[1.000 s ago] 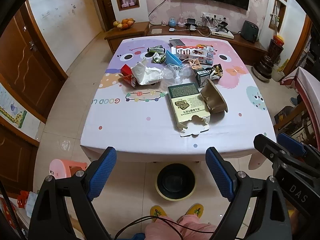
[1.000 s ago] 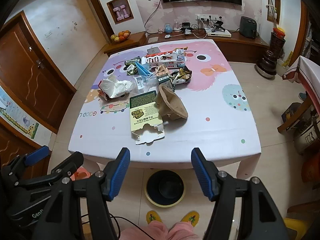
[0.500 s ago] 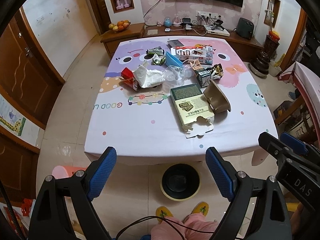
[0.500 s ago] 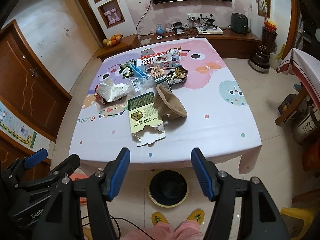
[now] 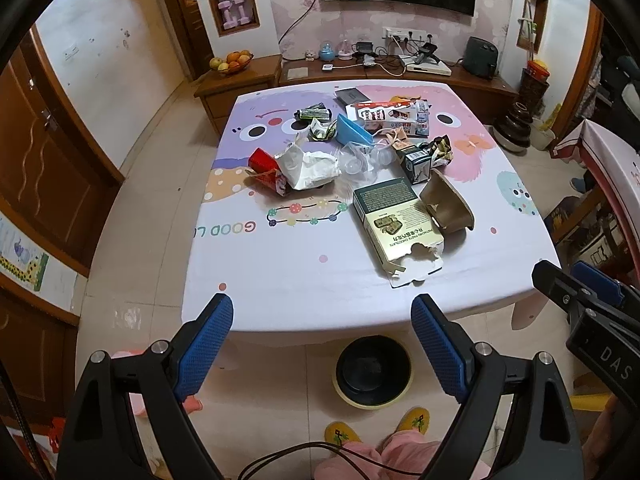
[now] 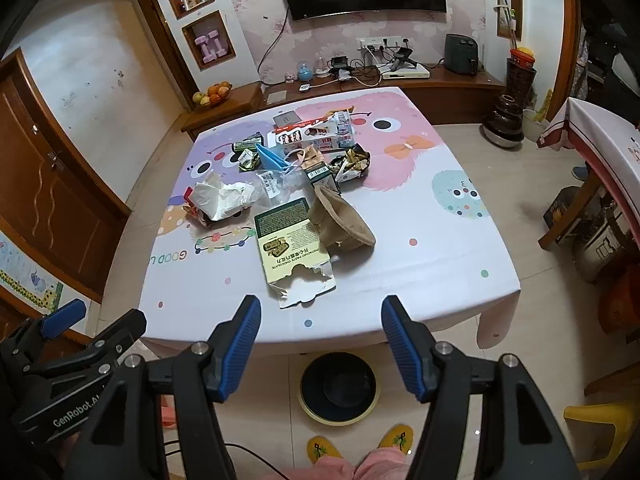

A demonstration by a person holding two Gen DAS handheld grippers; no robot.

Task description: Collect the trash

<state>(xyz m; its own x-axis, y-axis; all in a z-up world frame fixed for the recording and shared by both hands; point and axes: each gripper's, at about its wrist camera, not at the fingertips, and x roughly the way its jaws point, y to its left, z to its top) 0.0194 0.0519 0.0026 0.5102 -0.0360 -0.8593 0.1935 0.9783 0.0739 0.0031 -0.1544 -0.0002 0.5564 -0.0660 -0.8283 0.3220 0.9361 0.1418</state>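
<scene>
Trash lies on a table with a cartoon-print cloth: a torn green chocolate box, a brown paper bowl, crumpled white paper, a red wrapper, a blue item, a Kinder box and small wrappers. A black bin with a yellow rim stands on the floor under the near table edge. My left gripper and right gripper are open, empty, held high before the near edge.
A wooden TV bench with a fruit bowl runs along the far wall. A second table stands at the right. A pink stool sits low left. My slippered feet are below.
Both grippers have risen and drawn back a little, so the table looks smaller and more of the far wall shows. The trash has not moved.
</scene>
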